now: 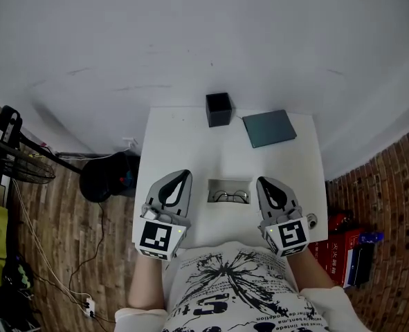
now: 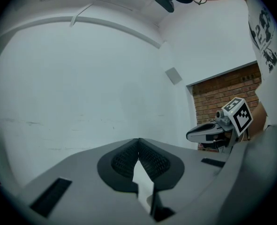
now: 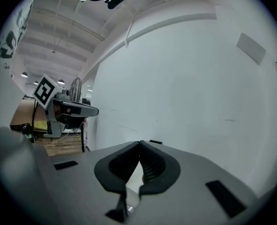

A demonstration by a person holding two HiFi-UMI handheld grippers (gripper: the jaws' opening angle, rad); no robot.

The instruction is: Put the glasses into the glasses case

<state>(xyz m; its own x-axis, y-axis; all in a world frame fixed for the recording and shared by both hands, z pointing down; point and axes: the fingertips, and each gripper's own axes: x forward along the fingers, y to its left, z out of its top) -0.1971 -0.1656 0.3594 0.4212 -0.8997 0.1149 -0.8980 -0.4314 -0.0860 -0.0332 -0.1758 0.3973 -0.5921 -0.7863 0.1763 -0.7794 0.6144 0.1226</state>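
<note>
The glasses (image 1: 230,197) have a thin dark frame and lie inside a shallow light-grey open case (image 1: 228,182) near the front of the white table (image 1: 183,137). My left gripper (image 1: 185,174) hovers just left of that case, and its jaws are shut and hold nothing (image 2: 138,139). On the other side of the case hangs my right gripper (image 1: 261,181), shut and empty too (image 3: 139,142). Both point toward the far wall, held roughly level above the table. Neither gripper view shows the glasses.
A small black open box (image 1: 218,109) stands at the table's far edge, with a flat dark teal rectangular thing (image 1: 268,128) to its right. A fan stand and cables (image 1: 24,164) sit on the wooden floor at left. Red boxes (image 1: 346,251) lie on the floor at right.
</note>
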